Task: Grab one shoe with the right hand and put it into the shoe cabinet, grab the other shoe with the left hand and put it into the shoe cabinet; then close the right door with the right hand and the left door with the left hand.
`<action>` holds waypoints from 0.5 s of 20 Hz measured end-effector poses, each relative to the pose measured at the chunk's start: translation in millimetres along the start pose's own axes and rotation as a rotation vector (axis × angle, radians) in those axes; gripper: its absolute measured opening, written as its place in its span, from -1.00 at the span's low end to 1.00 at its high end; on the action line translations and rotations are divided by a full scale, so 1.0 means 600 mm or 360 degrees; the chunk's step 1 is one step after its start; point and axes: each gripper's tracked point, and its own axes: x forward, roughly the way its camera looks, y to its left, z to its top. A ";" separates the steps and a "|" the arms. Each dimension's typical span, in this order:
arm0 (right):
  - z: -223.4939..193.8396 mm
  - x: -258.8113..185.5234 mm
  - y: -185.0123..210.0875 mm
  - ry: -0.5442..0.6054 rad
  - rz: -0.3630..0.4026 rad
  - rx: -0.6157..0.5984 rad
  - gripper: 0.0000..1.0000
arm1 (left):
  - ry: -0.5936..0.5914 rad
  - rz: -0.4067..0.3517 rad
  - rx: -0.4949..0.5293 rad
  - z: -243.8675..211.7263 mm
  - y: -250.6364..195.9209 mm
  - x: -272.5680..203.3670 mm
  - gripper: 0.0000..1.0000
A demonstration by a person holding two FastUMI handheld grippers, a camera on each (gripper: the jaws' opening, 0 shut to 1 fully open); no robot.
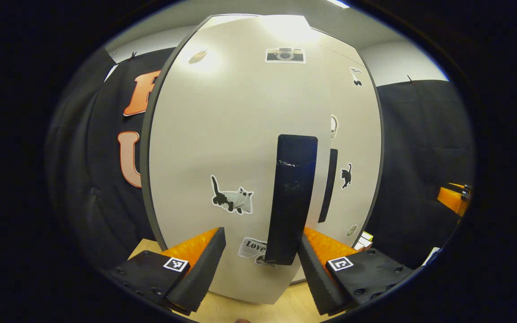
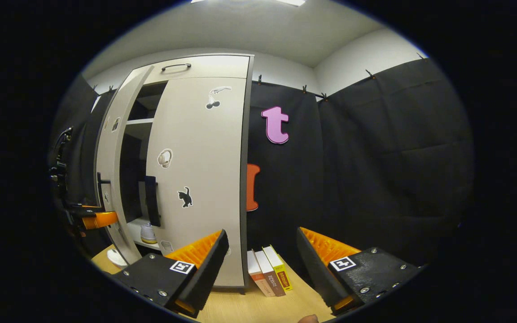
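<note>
Left gripper (image 1: pixel 260 264) hangs with its jaws spread wide and empty, squarely facing the left door (image 1: pixel 222 148) of the shoe cabinet (image 2: pixel 186 134), with that door's dark upright handle (image 1: pixel 292 197) standing between the two fingers but apparently clear of both; this looks like a lineup for pushing the panel home rather than gripping it. In the right gripper view the left door stands ajar, its free edge swung out toward the left gripper (image 2: pixel 99 220), while the right door (image 2: pixel 198 170) looks close to flush with the frame, so that half of the closing seems done. One shoe (image 2: pixel 147 233) sits on a low shelf in the dark gap between the doors; a pale rounded shape lower left may be the other, though I cannot tell. Right gripper (image 2: pixel 263 264), also open and holding nothing, is held back and to the side, leaving the door's swing path free. Some books (image 2: pixel 269 271) stand on the wooden table (image 2: pixel 258 305) just beside the cabinet's right edge, out of the way.
</note>
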 end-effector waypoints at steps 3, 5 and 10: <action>0.001 0.013 0.006 0.0012 0.0027 -0.0007 0.88 | 0.0008 0.0032 0.0019 0.001 -0.004 0.001 0.92; 0.002 0.021 0.015 0.0015 0.0058 -0.0007 0.88 | 0.0017 0.0053 0.0019 -0.002 -0.005 0.003 0.94; 0.002 0.045 0.038 0.0022 0.0133 -0.0006 0.88 | 0.0035 0.0100 0.0014 -0.004 -0.007 0.011 0.93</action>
